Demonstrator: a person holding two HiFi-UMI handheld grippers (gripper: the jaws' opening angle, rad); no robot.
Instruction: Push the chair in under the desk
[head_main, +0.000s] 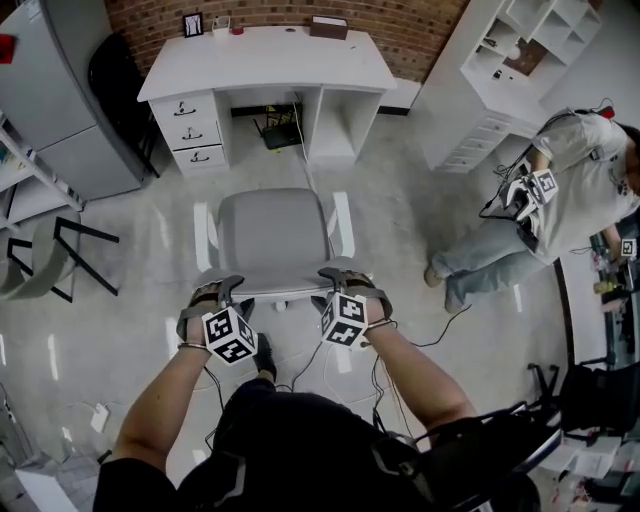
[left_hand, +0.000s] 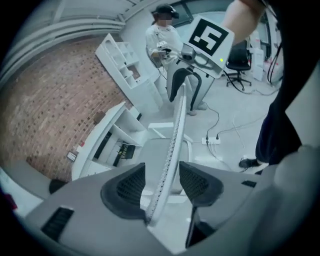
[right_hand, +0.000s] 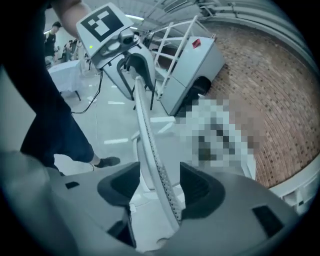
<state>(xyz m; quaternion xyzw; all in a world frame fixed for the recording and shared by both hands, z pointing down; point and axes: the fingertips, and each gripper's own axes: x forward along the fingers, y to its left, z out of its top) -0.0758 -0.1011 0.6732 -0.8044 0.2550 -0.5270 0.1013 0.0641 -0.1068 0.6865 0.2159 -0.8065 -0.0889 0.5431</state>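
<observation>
Straddling the backrest's top edge, the left gripper (head_main: 222, 292) and right gripper (head_main: 345, 280) both have their jaws wide apart, not clamped on anything. The chair (head_main: 272, 240) stands in front of the desk (head_main: 265, 65), apart from it, seat toward its kneehole.

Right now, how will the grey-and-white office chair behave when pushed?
The grey-and-white office chair likely glides easily over the smooth glossy floor, though no wheels show. Its thin perforated backrest may flex, since the open left gripper and right gripper straddle only its top edge.
</observation>
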